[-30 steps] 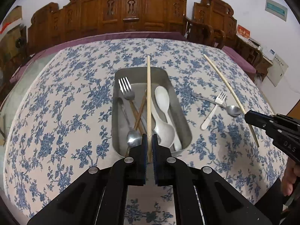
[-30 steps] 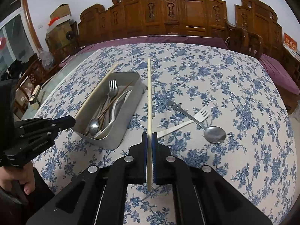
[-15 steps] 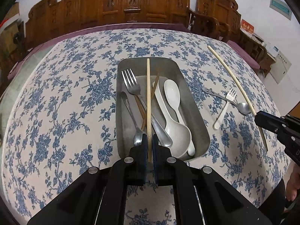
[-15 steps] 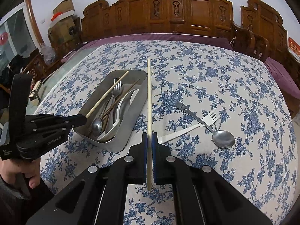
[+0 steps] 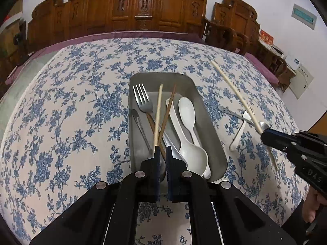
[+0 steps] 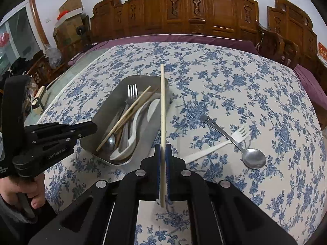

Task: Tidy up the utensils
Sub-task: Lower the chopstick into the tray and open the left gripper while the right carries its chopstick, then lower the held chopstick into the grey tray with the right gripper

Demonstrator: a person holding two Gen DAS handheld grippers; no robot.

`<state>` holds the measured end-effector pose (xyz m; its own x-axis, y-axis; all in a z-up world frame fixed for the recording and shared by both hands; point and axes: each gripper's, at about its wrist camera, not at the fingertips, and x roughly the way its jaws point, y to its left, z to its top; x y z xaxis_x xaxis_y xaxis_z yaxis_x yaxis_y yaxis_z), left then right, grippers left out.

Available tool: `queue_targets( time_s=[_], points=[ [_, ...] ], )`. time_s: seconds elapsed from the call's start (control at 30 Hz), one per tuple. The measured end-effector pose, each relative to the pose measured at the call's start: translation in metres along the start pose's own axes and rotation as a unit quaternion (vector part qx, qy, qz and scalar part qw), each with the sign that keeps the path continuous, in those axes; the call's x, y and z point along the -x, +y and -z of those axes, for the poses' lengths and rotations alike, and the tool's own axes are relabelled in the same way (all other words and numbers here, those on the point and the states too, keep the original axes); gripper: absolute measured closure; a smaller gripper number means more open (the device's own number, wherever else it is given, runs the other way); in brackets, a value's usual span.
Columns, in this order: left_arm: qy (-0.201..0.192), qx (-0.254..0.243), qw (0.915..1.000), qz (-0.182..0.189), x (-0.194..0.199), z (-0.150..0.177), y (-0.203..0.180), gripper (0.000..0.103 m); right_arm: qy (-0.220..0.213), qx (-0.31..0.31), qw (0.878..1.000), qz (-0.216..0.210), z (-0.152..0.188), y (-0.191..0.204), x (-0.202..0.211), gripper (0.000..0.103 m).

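Note:
A metal tray [image 5: 206, 114] [image 6: 102, 120] on the flowered tablecloth holds a steel fork [image 5: 142, 100], white spoons [image 5: 187, 112], a steel spoon, dark chopsticks and a pale chopstick [image 5: 157, 114] [image 6: 124, 116]. My left gripper [image 5: 162, 150] [image 6: 93, 126] is slightly open at the tray's near end; the pale chopstick lies loose in the tray, its near end at the fingertips. My right gripper [image 6: 162, 149] [image 5: 263, 133] is shut on a second pale chopstick [image 6: 162, 106] [image 5: 233, 85], held above the tray's right rim.
A steel spoon [image 6: 253, 159] and a white plastic fork [image 6: 216, 145] lie crossed on the cloth right of the tray; they also show in the left wrist view [image 5: 241, 122]. Carved wooden chairs [image 6: 204, 10] line the table's far side.
My left gripper lowered its pale chopstick into the tray and let it go; it now lies tilted among the utensils. My right gripper carried its chopstick left, toward the tray.

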<state>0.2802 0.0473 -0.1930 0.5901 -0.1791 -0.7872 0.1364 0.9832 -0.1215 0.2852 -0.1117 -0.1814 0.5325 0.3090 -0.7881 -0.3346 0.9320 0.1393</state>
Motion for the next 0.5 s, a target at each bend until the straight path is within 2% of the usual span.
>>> queue_targets(
  time_s=[0.5],
  points=[
    [-0.055, 0.005, 0.9981, -0.027, 0.036, -0.009, 0.023, 0.099, 0.000, 0.008, 0.999, -0.031, -0.017, 0.035, -0.023, 0.097]
  ],
)
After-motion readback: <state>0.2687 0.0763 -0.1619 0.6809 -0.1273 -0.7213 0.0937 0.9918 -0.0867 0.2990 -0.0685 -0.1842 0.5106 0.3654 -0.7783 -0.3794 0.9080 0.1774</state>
